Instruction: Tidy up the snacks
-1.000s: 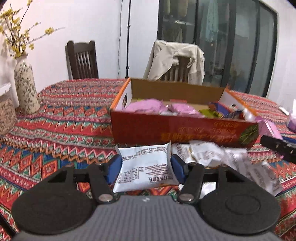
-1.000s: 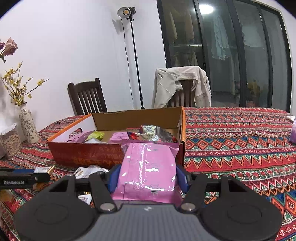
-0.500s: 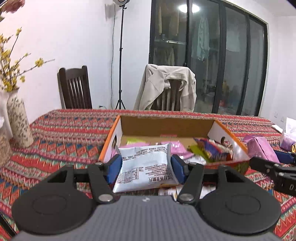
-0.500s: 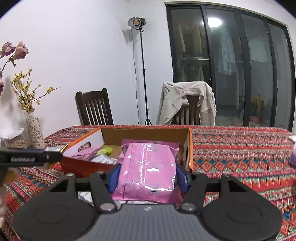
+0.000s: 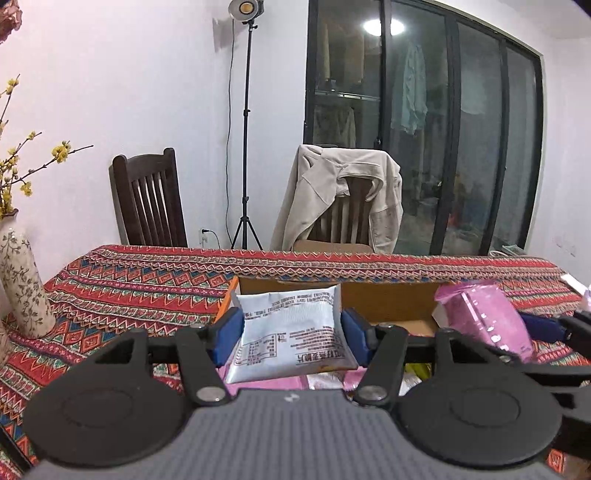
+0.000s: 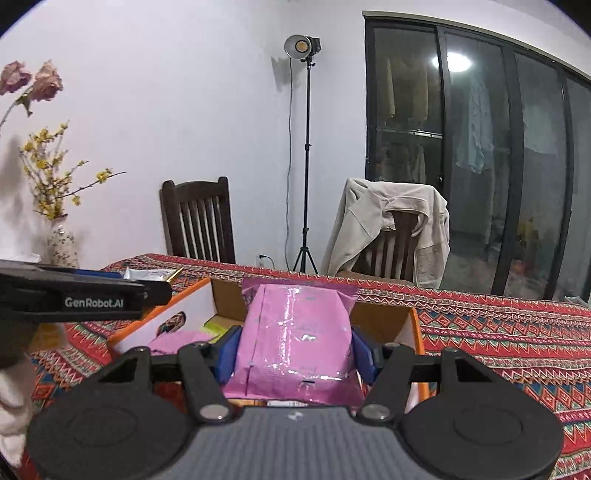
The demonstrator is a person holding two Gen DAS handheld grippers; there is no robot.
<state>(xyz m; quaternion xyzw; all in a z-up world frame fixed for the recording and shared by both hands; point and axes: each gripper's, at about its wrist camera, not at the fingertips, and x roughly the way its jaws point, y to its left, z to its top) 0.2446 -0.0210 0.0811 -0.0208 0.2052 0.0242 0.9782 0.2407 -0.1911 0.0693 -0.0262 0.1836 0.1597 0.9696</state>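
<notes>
Both my hands have risen above the orange cardboard box (image 6: 192, 306); left fingers (image 5: 291, 332) clamp a silver foil packet (image 5: 291, 332), right fingers (image 6: 295, 345) a glossy pink pouch (image 6: 295, 332). Next, release both inside.

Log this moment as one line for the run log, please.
left gripper: shut on white printed snack packet | right gripper: shut on glossy pink snack bag | both above open orange cardboard box | phase: carrying

Even indoor light, fairly bright; studio lamp (image 6: 302, 46) on a stand glows by the far wall. Ceiling light reflects as glare in the dark glass doors (image 5: 380, 26). Fisheye bends edges, corners vignetted; pink packet (image 6: 295, 332) shows specular sheen.
</notes>
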